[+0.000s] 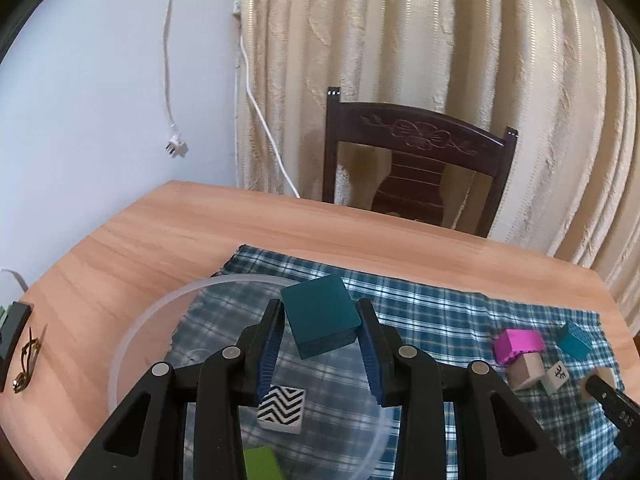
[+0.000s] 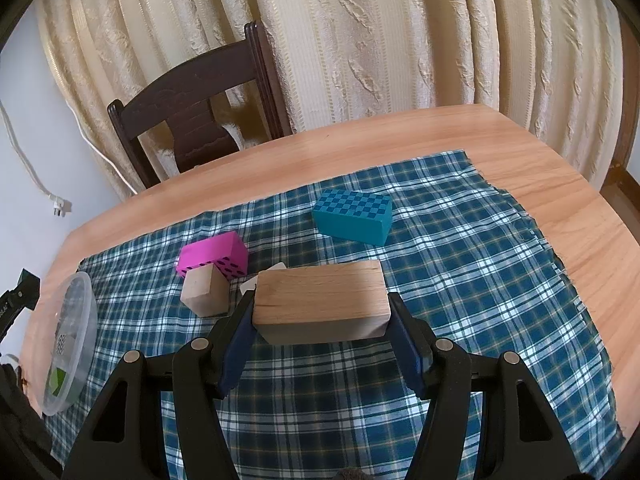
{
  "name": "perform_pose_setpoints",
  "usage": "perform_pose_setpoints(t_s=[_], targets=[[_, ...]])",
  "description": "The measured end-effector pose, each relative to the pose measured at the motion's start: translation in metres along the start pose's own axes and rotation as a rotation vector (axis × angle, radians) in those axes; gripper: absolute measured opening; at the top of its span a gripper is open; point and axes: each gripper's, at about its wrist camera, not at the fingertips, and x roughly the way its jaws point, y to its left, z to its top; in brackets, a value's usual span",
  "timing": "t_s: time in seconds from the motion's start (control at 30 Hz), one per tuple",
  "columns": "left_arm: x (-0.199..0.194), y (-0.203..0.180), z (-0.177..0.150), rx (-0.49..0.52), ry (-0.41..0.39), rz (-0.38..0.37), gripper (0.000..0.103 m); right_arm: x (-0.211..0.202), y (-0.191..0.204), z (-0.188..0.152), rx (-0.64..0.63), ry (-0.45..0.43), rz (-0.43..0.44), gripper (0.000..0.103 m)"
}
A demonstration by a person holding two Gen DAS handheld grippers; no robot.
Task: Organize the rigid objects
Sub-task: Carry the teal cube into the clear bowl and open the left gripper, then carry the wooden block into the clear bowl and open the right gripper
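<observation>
Partly cropped green block (image 1: 261,463) below

Teal block (image 1: 322,314) tilted above clear bowl (image 1: 132,332), plain wooden block (image 2: 320,304) level above cloth.

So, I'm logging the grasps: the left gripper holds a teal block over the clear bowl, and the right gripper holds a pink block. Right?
Not quite. The right gripper holds a plain wooden block, as the right wrist view shows; the pink block lies on the cloth. The left gripper does hold a teal block over the clear bowl.
</observation>
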Motion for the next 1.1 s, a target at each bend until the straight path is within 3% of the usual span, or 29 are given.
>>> perform_pose_setpoints(t_s=[0.13,0.17,0.2,0.27,0.4,0.8,1.1], targets=[[0.002,0.008,0.000,-0.026,0.006,0.025,0.040,0.000,0.001,-0.001,-0.004,-0.001,0.001,0.063],[0.002,0.010,0.000,-0.036,0.005,0.031,0.049,0.000,0.001,-0.001,-0.004,-0.001,0.002,0.063],[0.001,0.012,0.001,-0.048,0.002,0.039,0.069,0.001,0.001,-0.001,-0.004,-0.002,0.003,0.063],[-0.002,0.019,0.001,-0.090,-0.013,0.053,0.091,0.001,0.001,-0.001,-0.005,-0.003,0.003,0.063],[-0.010,0.027,0.003,-0.107,-0.067,0.100,0.092,0.001,0.002,-0.002,-0.005,-0.003,0.005,0.063],[-0.010,0.044,0.005,-0.158,-0.067,0.120,0.095,0.001,0.006,-0.003,-0.021,-0.005,0.025,0.063],[-0.013,0.047,0.006,-0.169,-0.082,0.133,0.100,-0.003,0.014,-0.006,-0.038,-0.022,0.091,0.063]])
